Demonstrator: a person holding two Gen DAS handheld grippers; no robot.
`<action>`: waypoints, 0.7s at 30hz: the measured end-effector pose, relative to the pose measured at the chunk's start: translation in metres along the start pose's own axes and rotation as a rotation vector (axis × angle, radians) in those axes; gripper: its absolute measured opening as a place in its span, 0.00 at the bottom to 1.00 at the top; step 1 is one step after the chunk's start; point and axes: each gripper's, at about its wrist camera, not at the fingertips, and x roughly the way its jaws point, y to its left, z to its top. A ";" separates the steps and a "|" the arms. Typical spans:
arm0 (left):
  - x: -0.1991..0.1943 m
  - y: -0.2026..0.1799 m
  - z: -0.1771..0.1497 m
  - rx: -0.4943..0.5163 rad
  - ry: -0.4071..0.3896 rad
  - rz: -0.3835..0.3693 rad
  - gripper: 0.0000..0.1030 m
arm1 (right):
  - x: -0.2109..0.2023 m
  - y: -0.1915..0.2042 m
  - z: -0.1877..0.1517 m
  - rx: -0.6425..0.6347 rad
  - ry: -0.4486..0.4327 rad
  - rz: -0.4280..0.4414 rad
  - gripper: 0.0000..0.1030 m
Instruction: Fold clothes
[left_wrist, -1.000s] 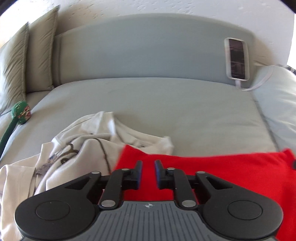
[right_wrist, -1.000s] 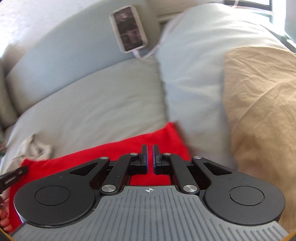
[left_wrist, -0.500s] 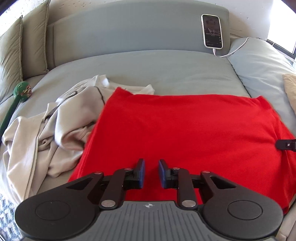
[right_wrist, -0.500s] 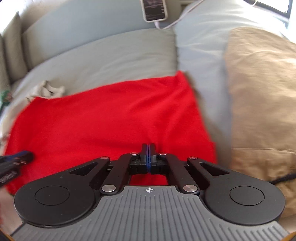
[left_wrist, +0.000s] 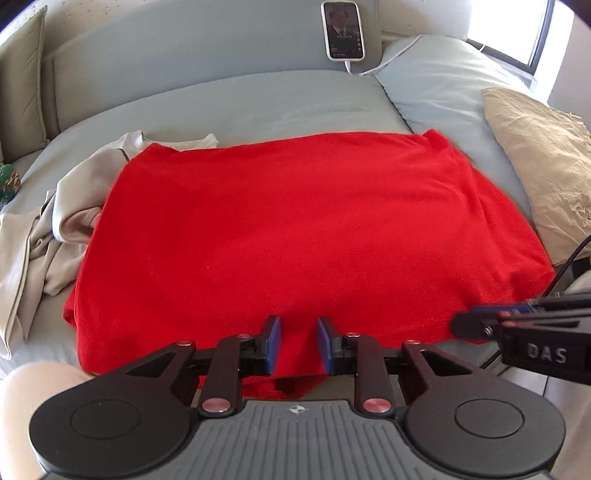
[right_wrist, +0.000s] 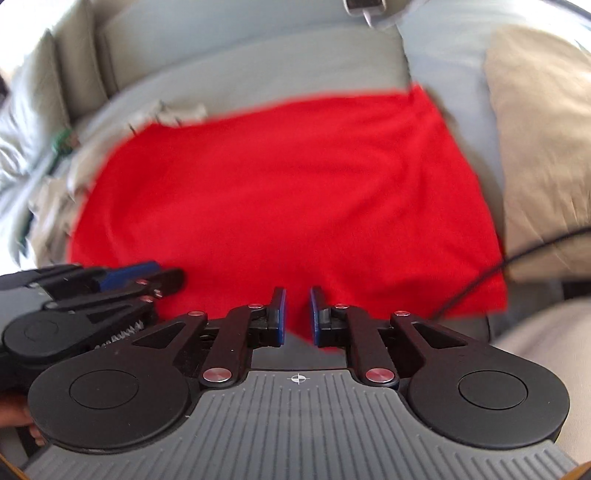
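A red garment (left_wrist: 295, 229) lies spread flat on the grey bed (left_wrist: 258, 99); it also fills the middle of the right wrist view (right_wrist: 280, 192). My left gripper (left_wrist: 299, 343) hovers at the garment's near edge. Its jaws are opening, and the red hem shows in the gap without being pressed by the pads. My right gripper (right_wrist: 297, 315) stands at the same near edge, further right. Its jaws are opening too, with only the hem's tip below the gap. Each gripper shows in the other's view: the right one (left_wrist: 461, 325), the left one (right_wrist: 166, 275).
A heap of beige clothes (left_wrist: 70, 214) lies left of the red garment and partly under it. A tan pillow (left_wrist: 539, 166) sits at the right. A phone (left_wrist: 343, 29) on a white cable leans on the headrest. A green toy (left_wrist: 7, 181) lies far left. A person's knee (left_wrist: 26, 413) shows bottom left.
Both grippers drew back toward the near edge and the red garment now lies spread flat. The right jaws, shut half a second ago, have parted; the left jaws stand wider.
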 end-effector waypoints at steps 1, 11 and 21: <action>0.000 0.001 -0.004 0.000 0.004 0.009 0.28 | 0.000 -0.006 -0.005 0.028 0.022 0.012 0.14; -0.028 -0.014 -0.018 -0.001 0.037 -0.013 0.46 | -0.036 -0.044 -0.021 0.293 -0.031 0.060 0.47; -0.043 -0.015 -0.015 -0.072 -0.020 -0.015 0.67 | -0.059 -0.063 -0.023 0.459 -0.130 0.101 0.47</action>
